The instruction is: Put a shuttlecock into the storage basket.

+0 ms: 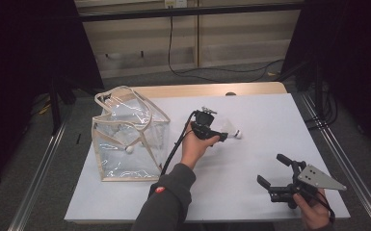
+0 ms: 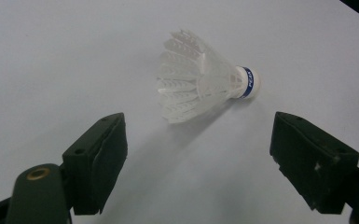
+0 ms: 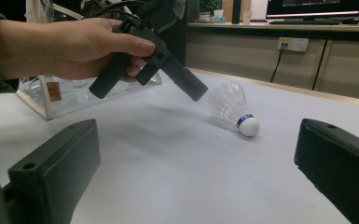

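Resting near the front right corner of the white surface (image 1: 250, 192): the right gripper (image 1: 275, 172), held in a hand, fingers spread wide and gripping nothing, pointing across toward the middle of the surface.

Hovering farther in, at mid-surface: the left gripper (image 1: 223, 137), held in the other hand, angling down at a white shuttlecock (image 2: 205, 79). Fingers (image 2: 98, 158) standing wide apart, not touching anything, the shuttlecock lying ahead of them and between their lines rather than inside the gap.

Lying on its side just beyond those tips: the shuttlecock, feather skirt toward the left gripper, white cork base with a blue band (image 2: 247, 82) pointing away. Seen from the right gripper view, cork (image 3: 249, 126) resting on the surface, skirt raised slightly.

Judging by looks: very light, likely to skid or roll at a nudge; skirt springy and thin, easily crushed or bent; cork firmer and rounder, so somewhat slippery. Probably best pinching gently across the narrow neck of the skirt just by the cork, with light pressure only.

Standing farther left and well apart: a clear plastic bag (image 1: 127, 139) with beige trim, top open, another small shuttlecock (image 1: 129, 149) seemingly inside.
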The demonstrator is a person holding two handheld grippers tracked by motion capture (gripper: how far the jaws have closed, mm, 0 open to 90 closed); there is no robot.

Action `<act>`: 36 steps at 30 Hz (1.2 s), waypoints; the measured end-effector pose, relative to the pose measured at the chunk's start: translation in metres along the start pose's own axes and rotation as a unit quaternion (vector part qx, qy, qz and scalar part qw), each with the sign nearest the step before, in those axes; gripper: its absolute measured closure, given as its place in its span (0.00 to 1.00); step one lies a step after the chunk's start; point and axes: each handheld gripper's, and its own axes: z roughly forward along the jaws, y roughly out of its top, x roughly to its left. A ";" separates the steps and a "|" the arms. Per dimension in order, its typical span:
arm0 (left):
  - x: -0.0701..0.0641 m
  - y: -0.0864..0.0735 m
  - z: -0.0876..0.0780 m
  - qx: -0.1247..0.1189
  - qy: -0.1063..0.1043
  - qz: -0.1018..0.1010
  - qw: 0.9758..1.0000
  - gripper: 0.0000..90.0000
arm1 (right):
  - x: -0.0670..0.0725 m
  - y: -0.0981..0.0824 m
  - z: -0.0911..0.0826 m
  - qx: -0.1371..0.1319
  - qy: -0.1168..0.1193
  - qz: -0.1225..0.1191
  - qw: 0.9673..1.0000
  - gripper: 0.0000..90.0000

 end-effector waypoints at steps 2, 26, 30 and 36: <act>-0.001 0.001 0.001 0.003 -0.002 0.004 1.000 0.24 | 0.000 0.000 0.000 0.002 0.000 0.000 1.000 0.00; -0.011 0.007 0.021 0.002 -0.026 0.023 0.999 0.47 | -0.001 -0.001 0.000 0.000 0.000 0.003 1.000 0.00; -0.012 0.007 0.023 0.006 -0.034 0.024 0.999 0.54 | -0.001 -0.001 0.000 0.000 0.000 0.004 1.000 0.00; -0.013 0.006 0.022 0.012 -0.042 0.026 0.999 0.62 | -0.001 -0.001 0.000 0.000 0.000 0.004 1.000 0.00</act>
